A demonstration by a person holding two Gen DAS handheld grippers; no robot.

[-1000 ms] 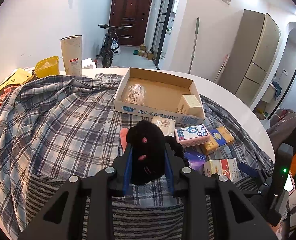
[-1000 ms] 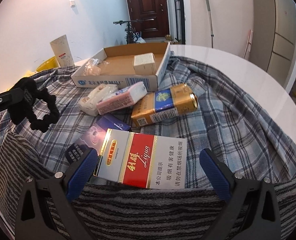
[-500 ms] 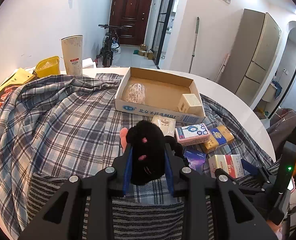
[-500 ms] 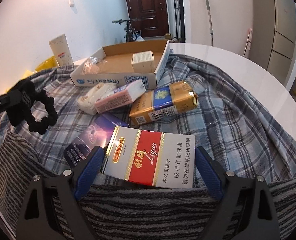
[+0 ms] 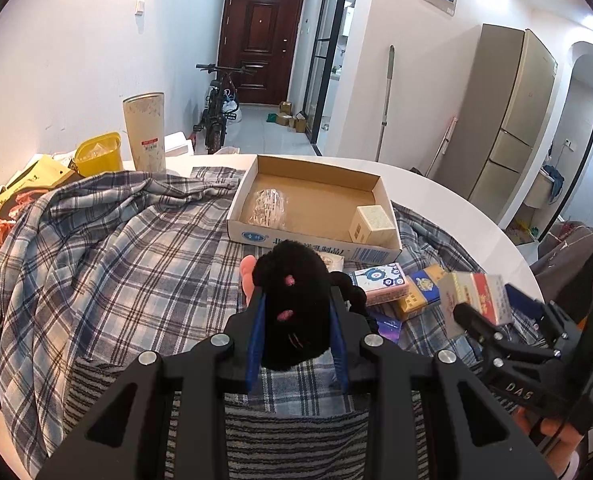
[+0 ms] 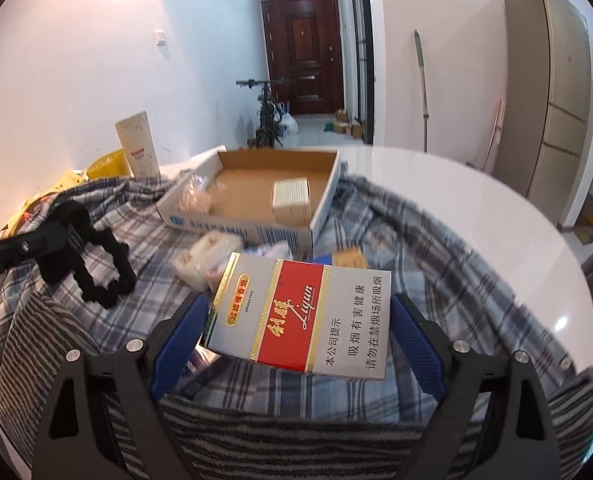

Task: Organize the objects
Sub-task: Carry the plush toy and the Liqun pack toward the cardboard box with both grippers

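Observation:
My left gripper (image 5: 296, 294) is shut on a black plush toy (image 5: 292, 268) with pink spots, held above the plaid cloth just short of the open cardboard box (image 5: 316, 172). A black frilly loop (image 6: 100, 276) hangs from the toy. My right gripper (image 6: 298, 304) is shut on a red, silver and gold cigarette pack (image 6: 292, 320), its pads pressing the pack's two short ends. The pack (image 5: 476, 294) hangs clear of the cloth, right of the toy. Inside the cardboard box lie a small cream box (image 5: 374, 224) and a clear plastic bag (image 5: 268, 208).
Between the grippers and the cardboard box lie a pink-and-white box (image 5: 380, 284), a gold-and-blue box (image 5: 420, 292), a purple box (image 5: 388, 324) and a tissue pack (image 6: 208, 252). A plaid shirt (image 5: 96, 260) covers the round white table (image 6: 476, 220). A tall cup (image 5: 144, 132) and yellow tub (image 5: 98, 154) stand far left.
My right gripper's jaws closed onto the cigarette pack and raised it off the cloth, toward the cardboard box. The left gripper has stayed put with the plush toy.

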